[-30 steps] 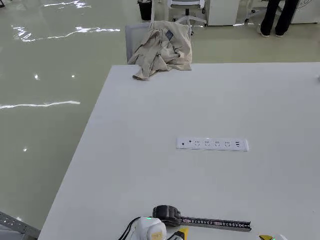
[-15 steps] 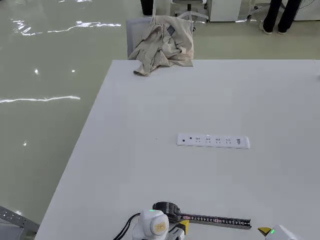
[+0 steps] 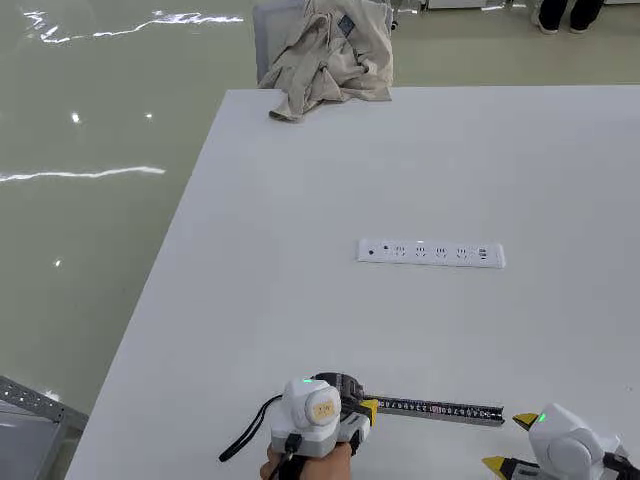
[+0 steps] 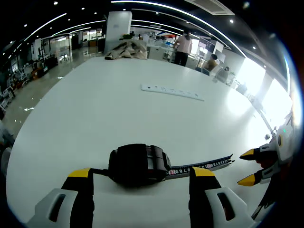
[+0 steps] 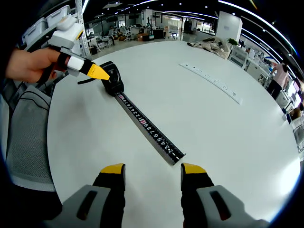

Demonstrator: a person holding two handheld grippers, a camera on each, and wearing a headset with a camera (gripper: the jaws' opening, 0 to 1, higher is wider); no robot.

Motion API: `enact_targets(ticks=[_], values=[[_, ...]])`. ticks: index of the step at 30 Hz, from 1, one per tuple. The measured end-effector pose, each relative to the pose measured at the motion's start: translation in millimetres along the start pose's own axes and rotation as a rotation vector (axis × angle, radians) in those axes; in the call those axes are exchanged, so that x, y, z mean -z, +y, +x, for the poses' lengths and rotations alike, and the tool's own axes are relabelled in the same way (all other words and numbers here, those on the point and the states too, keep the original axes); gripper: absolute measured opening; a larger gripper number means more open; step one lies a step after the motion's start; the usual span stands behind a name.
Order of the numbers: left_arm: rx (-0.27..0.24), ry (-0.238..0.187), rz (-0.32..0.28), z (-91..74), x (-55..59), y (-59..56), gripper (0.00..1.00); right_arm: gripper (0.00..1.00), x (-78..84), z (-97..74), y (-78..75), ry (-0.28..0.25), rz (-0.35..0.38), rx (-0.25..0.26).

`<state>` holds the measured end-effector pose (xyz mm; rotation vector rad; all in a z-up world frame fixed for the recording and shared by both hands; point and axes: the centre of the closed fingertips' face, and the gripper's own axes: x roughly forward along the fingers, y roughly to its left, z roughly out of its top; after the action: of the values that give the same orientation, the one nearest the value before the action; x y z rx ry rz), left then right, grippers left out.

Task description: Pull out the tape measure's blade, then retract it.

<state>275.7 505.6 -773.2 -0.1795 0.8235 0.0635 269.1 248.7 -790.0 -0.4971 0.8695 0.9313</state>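
The tape measure (image 3: 343, 388), a black case, is seen close to the near edge of the white bench (image 3: 300, 200), toward its left side. Its dark blade (image 3: 440, 410) lies extended flat on the bench, run out to the right along the near edge. White numerals are printed along the blade. In the right gripper view the digits 2 to 9 can be made out nearest the case (image 5: 111, 78), and further single digits follow toward the blade's end (image 5: 176, 155). No brand can be read on the case.

The left gripper (image 4: 140, 172) is held released, with its yellow-tipped jaws spread to either side of the case (image 4: 137, 163) and clear of it. It is gripped from below by a hand (image 3: 305, 462). A round yellowish badge is carried on its top, with writing too small to read.

The right gripper (image 5: 153, 168) is likewise held unclenched, grasping nothing. The blade's end lies just ahead of its parted jaws, apart from them.

A white power strip (image 3: 431, 253) is set near the middle of the bench, its markings too small to read. A beige garment (image 3: 330, 55) is draped at the far left corner.
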Motion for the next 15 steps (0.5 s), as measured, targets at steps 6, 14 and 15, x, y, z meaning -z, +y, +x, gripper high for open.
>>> enact_targets(ticks=[6,14,15], values=[[-0.008,0.010,-0.009,5.1,1.2,2.0,0.79,0.46,1.1,4.4,-0.7,0.012,-0.024,-0.028],[-0.008,0.017,-0.007,11.0,1.1,0.7,0.78,0.43,1.4,10.0,-8.3,0.020,-0.058,-0.041],[-0.009,0.018,-0.006,11.9,1.2,1.0,0.78,0.43,1.4,10.6,-9.5,0.019,-0.057,-0.043]])
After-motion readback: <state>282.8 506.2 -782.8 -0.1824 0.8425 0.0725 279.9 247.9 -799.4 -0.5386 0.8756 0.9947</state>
